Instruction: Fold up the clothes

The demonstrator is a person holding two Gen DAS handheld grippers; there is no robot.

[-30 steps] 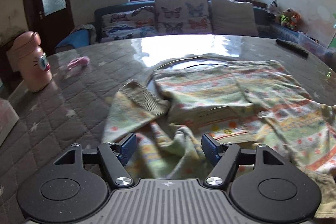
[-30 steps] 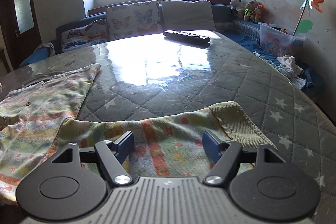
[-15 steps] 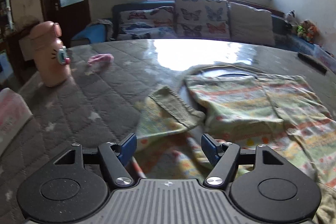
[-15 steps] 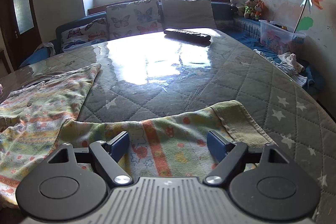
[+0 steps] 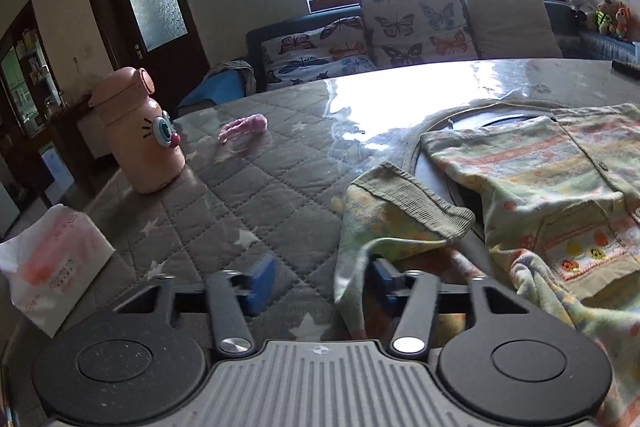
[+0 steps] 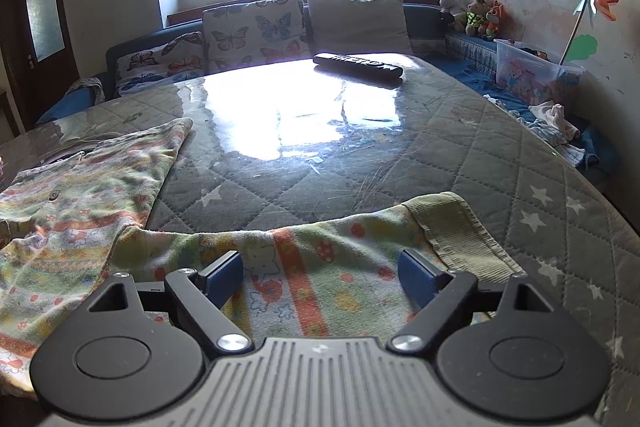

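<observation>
The left tongs point(image 5: 316, 285) are closing on the left sleeve point(image 5: 400, 223) for folding, while the right tongs point(image 6: 320, 277) are held wide over the right sleeve point(image 6: 360, 263) on the worktop point(image 6: 400, 155).

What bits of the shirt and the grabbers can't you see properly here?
- Left wrist view: the left gripper's right blue pad hides behind the lifted sleeve of the striped pastel shirt; grip unclear.
- Right wrist view: the shirt's near hem is hidden beneath the right gripper.
- Both views: the frame edge cuts off the shirt.

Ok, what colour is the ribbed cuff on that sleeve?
Plain olive green cuff, clearest in the right wrist view.
</observation>
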